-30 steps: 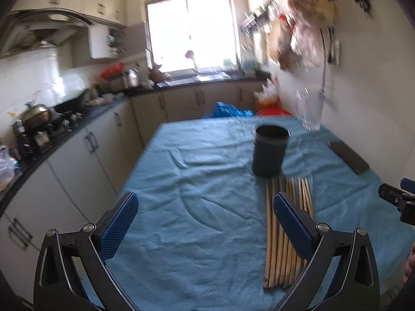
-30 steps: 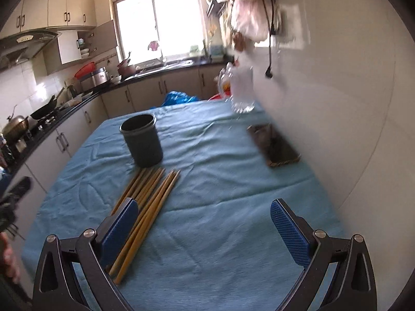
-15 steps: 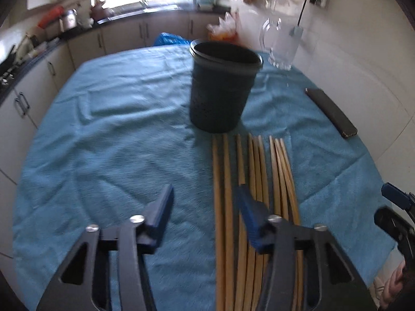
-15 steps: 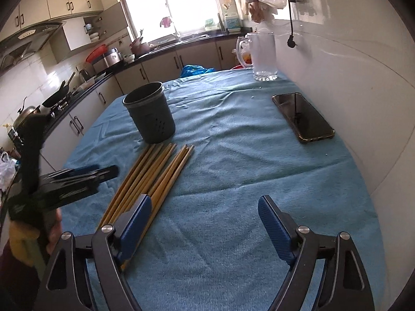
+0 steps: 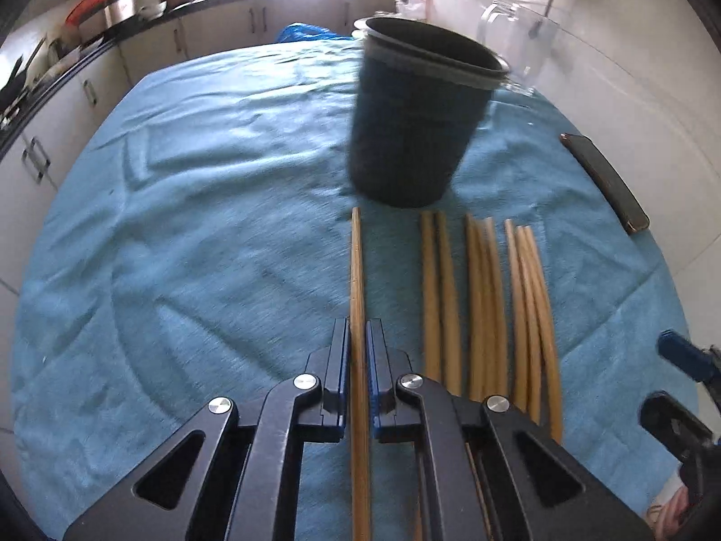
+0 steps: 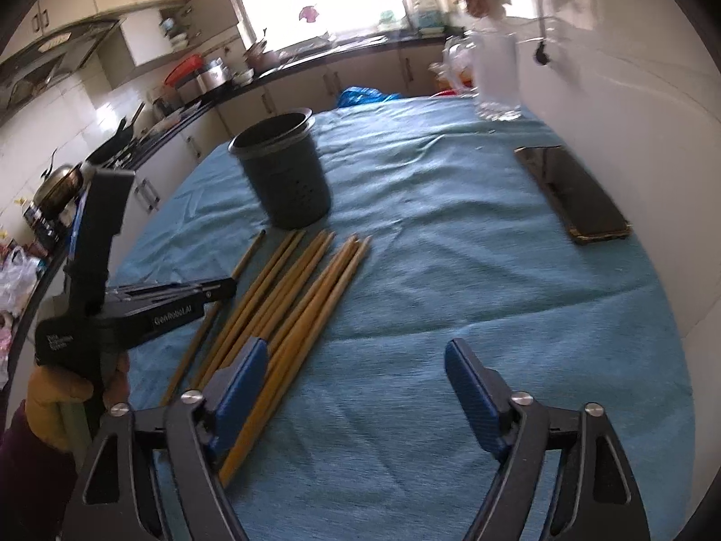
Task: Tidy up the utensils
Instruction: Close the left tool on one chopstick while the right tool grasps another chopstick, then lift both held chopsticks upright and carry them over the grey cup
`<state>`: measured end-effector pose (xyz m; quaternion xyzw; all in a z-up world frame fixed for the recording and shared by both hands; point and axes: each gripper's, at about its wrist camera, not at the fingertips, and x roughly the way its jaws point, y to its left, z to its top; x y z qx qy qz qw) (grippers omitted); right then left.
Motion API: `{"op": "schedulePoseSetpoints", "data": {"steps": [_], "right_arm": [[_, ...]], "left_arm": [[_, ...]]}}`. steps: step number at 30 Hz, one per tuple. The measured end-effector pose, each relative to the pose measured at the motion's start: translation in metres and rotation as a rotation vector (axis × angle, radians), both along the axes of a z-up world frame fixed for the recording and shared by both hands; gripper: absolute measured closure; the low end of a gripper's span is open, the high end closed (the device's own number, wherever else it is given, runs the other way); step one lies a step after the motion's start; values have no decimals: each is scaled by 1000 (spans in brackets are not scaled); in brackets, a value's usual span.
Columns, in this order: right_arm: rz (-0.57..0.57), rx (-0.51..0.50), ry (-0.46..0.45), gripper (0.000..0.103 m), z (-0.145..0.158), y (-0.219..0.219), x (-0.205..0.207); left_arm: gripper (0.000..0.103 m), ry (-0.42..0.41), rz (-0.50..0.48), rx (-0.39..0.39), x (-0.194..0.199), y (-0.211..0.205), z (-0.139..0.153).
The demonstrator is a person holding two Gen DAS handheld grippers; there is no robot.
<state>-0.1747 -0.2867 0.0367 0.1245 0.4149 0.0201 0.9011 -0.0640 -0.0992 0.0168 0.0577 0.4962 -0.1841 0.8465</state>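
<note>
On the blue cloth [image 5: 203, 234], left gripper [image 5: 358, 338] fingers clamp one chopstick [image 5: 357, 270]; right gripper [image 6: 356, 374] fingers gape, empty.

Blown-out daylight from the window [image 6: 315, 4]; motion-smeared dark holder [image 5: 419, 117]; heavy fisheye bending, black corners

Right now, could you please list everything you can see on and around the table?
Chopstick: one, tan, clamped in the left gripper, left of the rest.
Loose chopsticks: about eight, tan, flat in front of the holder.
Utensil holder: one, dark, upright, mid-table.
Phone: one, black, right edge near the wall.
Glass jug: one, clear, far right corner.
Cloth: one, blue, covering the table.
Left gripper: black, blue pads, shut.
Right gripper: black, blue pads, open, empty.
</note>
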Motion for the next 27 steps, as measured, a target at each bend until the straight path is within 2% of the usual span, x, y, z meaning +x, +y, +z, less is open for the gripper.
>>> {"op": "schedulePoseSetpoints", "data": {"steps": [4,6,9,10,12,15,19,24,27], "right_arm": [[69,26,57,46,-15,16,17],[97,16,91,53,-25,27,25],[128,-1,123,56,-36,41,30],[129,-35,111,63,-34,45,29],[112,-28,126,72,-33,40,29],[47,-19,146,72,-35,19,24],[-15,30,162,72,-34,-13,16],[-29,-8,207,72,-34,-23,28],[-17,-63,234,72,-34,-22,49]], "left_arm": [[96,14,32,-17,-5,21,1],[96,12,37,-30,-7,27,0],[96,4,36,-44,-11,33,0],[96,1,35,-41,-11,32,-1],[96,-5,34,-37,-13,32,0],[96,11,37,-58,-12,35,-2],[96,77,49,-118,-6,45,-2],[96,152,61,-136,4,46,0],[96,183,59,-117,13,41,1]]}}
